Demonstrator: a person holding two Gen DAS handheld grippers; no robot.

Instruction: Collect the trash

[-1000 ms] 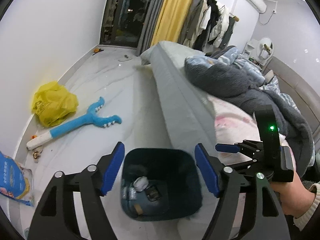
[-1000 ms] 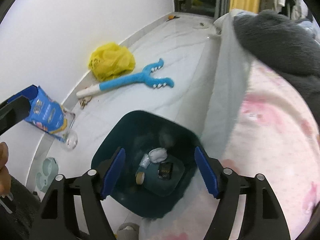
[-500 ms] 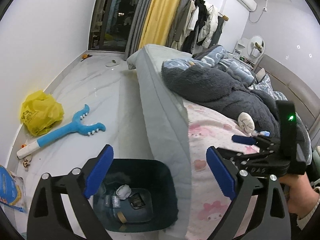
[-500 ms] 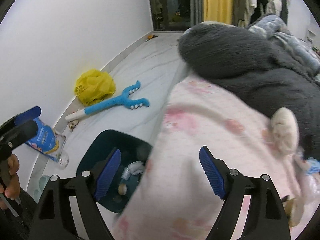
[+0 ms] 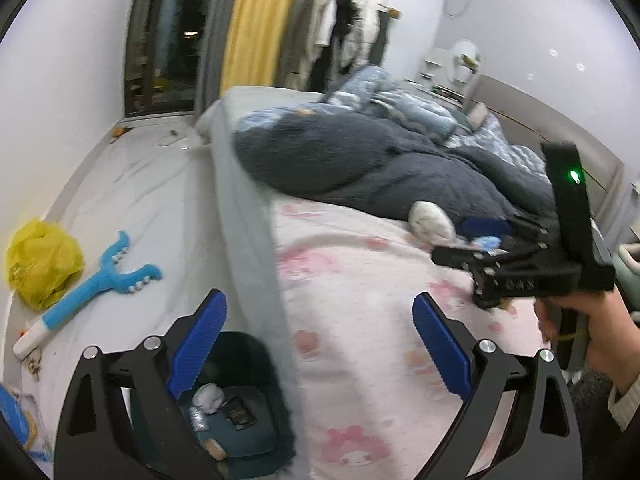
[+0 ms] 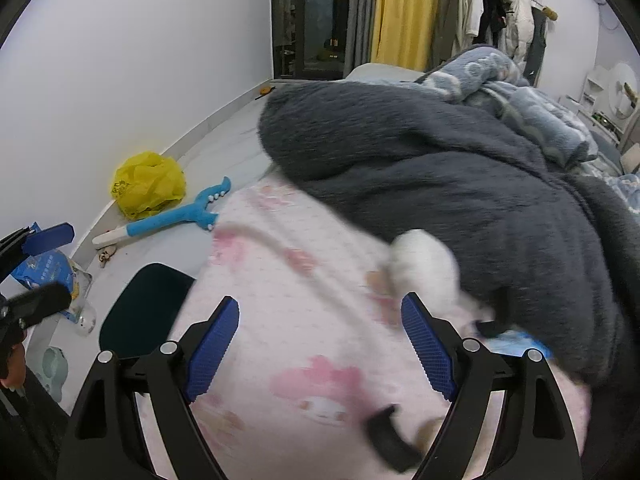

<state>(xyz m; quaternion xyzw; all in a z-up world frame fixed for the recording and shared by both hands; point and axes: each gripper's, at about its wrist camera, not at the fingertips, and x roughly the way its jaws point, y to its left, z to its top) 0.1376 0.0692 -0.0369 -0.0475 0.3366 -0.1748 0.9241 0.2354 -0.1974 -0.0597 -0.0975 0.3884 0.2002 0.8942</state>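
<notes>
Now both tongs gape empty; the white wad [image 6: 424, 268], probably tissue, lies just ahead-right of the right tongs [image 6: 320, 346], far from the left tongs [image 5: 318, 344].

A pale pink bedsheet printed with darker pink cartoon figures [image 6: 304, 360] is showing beside a dark grey fleece blanket [image 6: 460, 160]; a crumpled white paper wad [image 6: 424, 264] is lying at its edge. On the white marbled floor [image 5: 132, 208], a bright yellow plastic bag [image 5: 40, 260] and a sky-blue forked plush toy with a white handle [image 5: 100, 284] are glowing near a dark teal plastic bin [image 5: 260, 432]. A yellow curtain [image 6: 404, 12] is hanging behind.
</notes>
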